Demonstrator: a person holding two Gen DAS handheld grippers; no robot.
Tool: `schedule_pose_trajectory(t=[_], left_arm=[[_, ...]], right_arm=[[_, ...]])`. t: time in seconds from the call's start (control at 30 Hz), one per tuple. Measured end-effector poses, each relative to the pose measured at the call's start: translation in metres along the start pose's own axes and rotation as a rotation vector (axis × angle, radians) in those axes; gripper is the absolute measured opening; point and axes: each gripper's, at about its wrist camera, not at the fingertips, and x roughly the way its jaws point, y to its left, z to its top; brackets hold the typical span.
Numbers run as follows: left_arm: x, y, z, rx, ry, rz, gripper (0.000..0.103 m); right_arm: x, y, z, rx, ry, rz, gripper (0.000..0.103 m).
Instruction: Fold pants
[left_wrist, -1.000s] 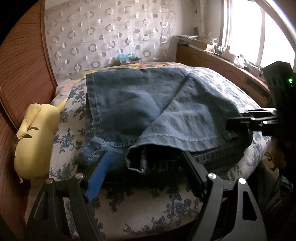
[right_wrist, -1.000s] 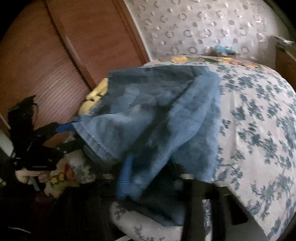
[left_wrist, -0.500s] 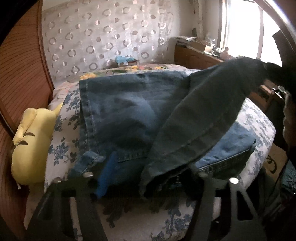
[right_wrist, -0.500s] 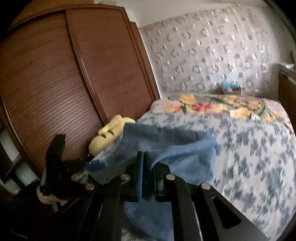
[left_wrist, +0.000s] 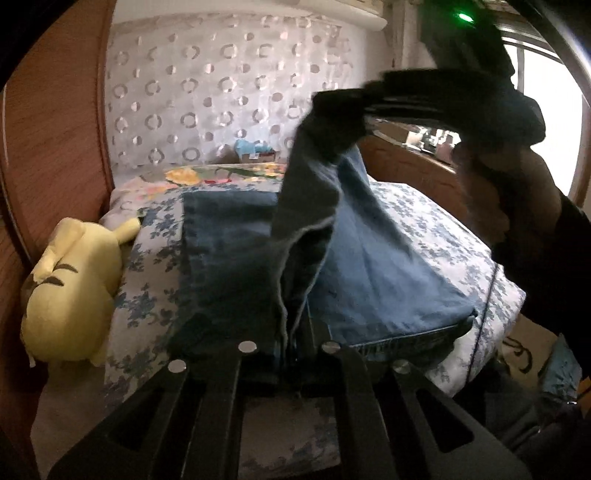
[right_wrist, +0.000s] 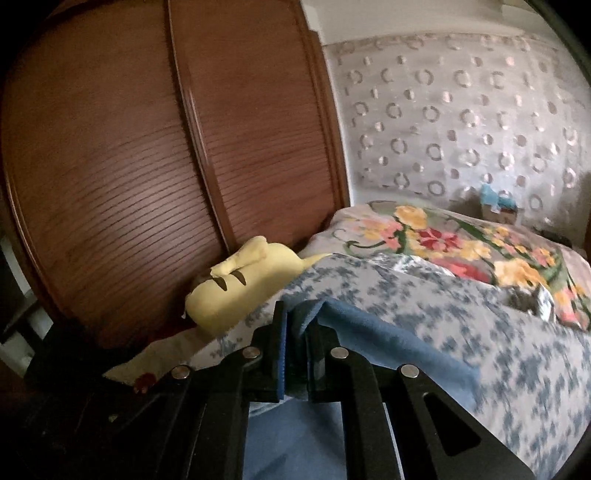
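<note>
Both grippers clamp one edge of the jeans (left_wrist: 229, 258) on the floral bedspread (left_wrist: 155, 288). The right gripper (right_wrist: 295, 354) lifts its corner high; the left gripper (left_wrist: 291, 350), jaws just closed on denim, holds its end low, apparently to carry the layer over into a fold.

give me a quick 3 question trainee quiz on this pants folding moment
1. True or false: both grippers are shut on the jeans.
2. Which gripper holds its part of the cloth higher: A left gripper, B right gripper?
3. What yellow thing lies between the bed and the wooden wardrobe?

Key: 1 true. 2 B. 3 the plush toy.
</note>
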Motion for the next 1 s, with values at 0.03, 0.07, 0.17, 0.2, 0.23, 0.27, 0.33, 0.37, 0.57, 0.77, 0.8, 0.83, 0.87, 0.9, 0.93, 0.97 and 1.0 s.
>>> schedule_pose_trajectory(t=[0.03, 0.07, 0.17, 0.2, 0.23, 0.27, 0.33, 0.37, 0.57, 0.77, 0.8, 0.83, 0.87, 0.9, 0.93, 0.97, 1.0], left_arm=[[-0.002, 0.005, -0.001, -0.01, -0.002, 0.011, 0.006], [-0.002, 0.008, -0.001, -0.019, -0.002, 0.02, 0.006], [-0.001, 0.022, -0.004, -0.054, 0.015, 0.032, 0.006], [0.001, 0.026, -0.005, -0.061, 0.025, 0.036, 0.006], [0.004, 0.029, -0.007, -0.069, 0.041, 0.047, 0.006], [0.007, 0.032, -0.009, -0.075, 0.053, 0.055, 0.006], [0.01, 0.036, -0.012, -0.087, 0.075, 0.056, 0.006], [0.011, 0.038, -0.014, -0.089, 0.08, 0.055, 0.006], [0.012, 0.04, -0.017, -0.093, 0.098, 0.079, 0.011], [0.002, 0.044, -0.013, -0.099, 0.088, 0.115, 0.041], [-0.001, 0.045, -0.012, -0.104, 0.077, 0.116, 0.049], [-0.004, 0.047, -0.011, -0.109, 0.063, 0.115, 0.05], [-0.007, 0.048, -0.01, -0.111, 0.056, 0.116, 0.056], [-0.009, 0.049, -0.008, -0.112, 0.048, 0.122, 0.066], [-0.012, 0.049, -0.006, -0.112, 0.034, 0.13, 0.07], [-0.013, 0.049, -0.004, -0.11, 0.024, 0.134, 0.071], [-0.014, 0.048, -0.001, -0.109, 0.014, 0.141, 0.071]], right_arm=[[0.012, -0.001, 0.004, -0.011, 0.011, -0.002, 0.007], [0.025, 0.0, 0.008, -0.021, 0.027, -0.005, 0.007], [0.058, -0.003, 0.014, -0.017, 0.075, -0.001, 0.007], [0.069, -0.004, 0.014, -0.006, 0.096, 0.005, 0.007], [0.077, -0.004, 0.014, 0.007, 0.118, 0.009, 0.007], [0.088, -0.005, 0.011, 0.02, 0.144, 0.009, 0.007], [0.1, -0.004, 0.008, 0.025, 0.18, -0.005, 0.008], [0.103, -0.003, 0.004, 0.014, 0.192, -0.015, 0.012], [0.092, -0.01, 0.018, 0.025, 0.169, -0.02, 0.041], [0.053, -0.008, 0.007, 0.004, 0.122, -0.056, 0.045], [0.044, -0.009, 0.003, -0.001, 0.119, -0.069, 0.045], [0.035, -0.012, -0.001, -0.003, 0.12, -0.079, 0.045], [0.027, -0.013, -0.006, -0.006, 0.115, -0.088, 0.045], [0.017, -0.016, -0.011, -0.009, 0.113, -0.103, 0.045], [0.007, -0.018, -0.014, -0.011, 0.115, -0.117, 0.045], [0.0, -0.021, -0.019, -0.013, 0.12, -0.137, 0.045], [-0.006, -0.025, -0.025, -0.013, 0.135, -0.159, 0.045]])
